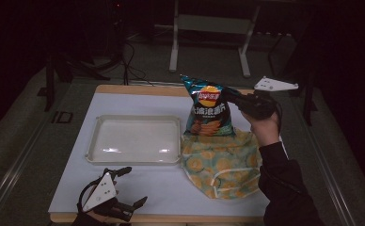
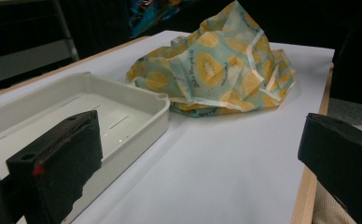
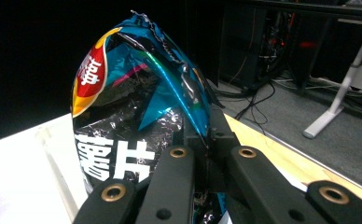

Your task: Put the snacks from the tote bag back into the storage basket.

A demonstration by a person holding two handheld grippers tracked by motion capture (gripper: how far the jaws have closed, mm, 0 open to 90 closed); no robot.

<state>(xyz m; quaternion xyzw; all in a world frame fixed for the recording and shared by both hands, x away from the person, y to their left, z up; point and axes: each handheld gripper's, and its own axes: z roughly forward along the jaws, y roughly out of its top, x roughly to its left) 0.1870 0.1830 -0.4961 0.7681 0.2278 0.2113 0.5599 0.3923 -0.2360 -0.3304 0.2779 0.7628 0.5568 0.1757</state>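
Teal foil chip bag (image 1: 208,107) hangs upright, pinched at its right edge by the right gripper (image 1: 239,100), above the kiwi-print cloth bag (image 1: 221,162); the white plastic tray (image 1: 92,141) lies left. Left gripper (image 1: 130,186) rests spread wide, empty.

The tray (image 1: 133,140) lies on the bench (image 1: 171,188) just ahead of the left fingers (image 2: 58,163); the cloth bag (image 1: 220,165) lies beyond, touching it. The chip bag (image 1: 209,110) hangs between the right fingers (image 3: 179,177), above the cloth bag.
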